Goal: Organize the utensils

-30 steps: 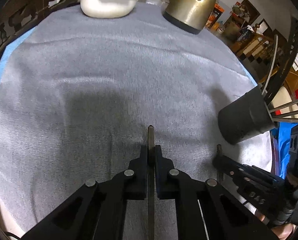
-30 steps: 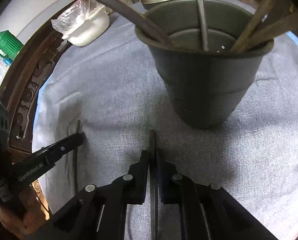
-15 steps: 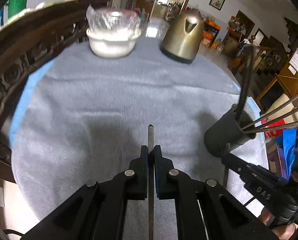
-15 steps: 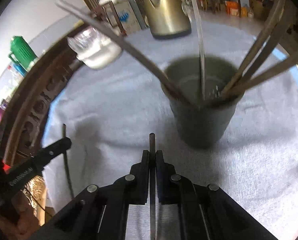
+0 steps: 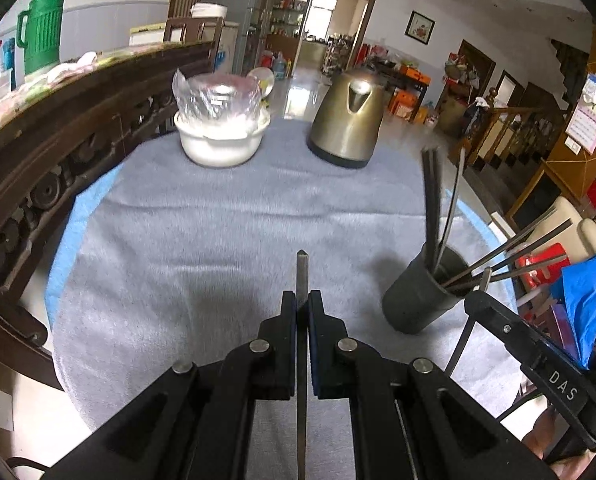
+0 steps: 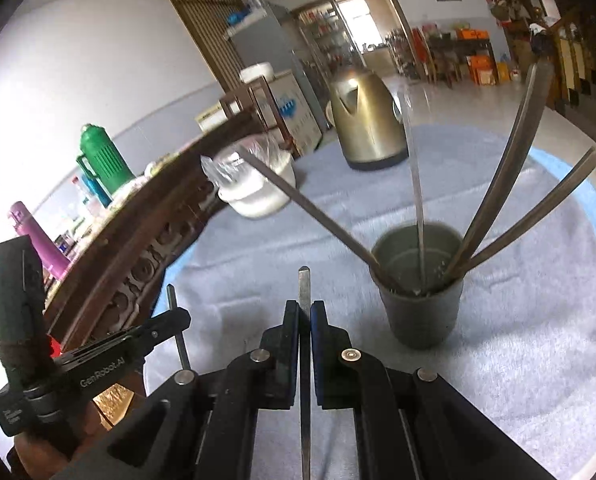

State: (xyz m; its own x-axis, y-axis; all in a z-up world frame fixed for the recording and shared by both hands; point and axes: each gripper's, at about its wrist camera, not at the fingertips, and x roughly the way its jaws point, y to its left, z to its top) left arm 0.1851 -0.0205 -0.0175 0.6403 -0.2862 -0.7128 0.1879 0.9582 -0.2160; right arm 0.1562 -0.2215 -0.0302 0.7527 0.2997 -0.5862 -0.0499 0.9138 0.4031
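Up close, left gripper (image 5: 302, 304) is pinching a chopstick (image 5: 301, 276), tip poking forward above the cloth (image 5: 202, 240). Right gripper (image 6: 304, 314) is clamping another stick (image 6: 304, 284) likewise. Beyond, holder (image 6: 421, 300) is standing on the cloth with several sticks leaning inside. Farther back, bowl (image 5: 222, 140) and kettle (image 5: 347, 120) are sitting.

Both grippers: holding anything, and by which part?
Each is shut on one chopstick, near its blunt end: left gripper, left chopstick; right gripper, right chopstick.
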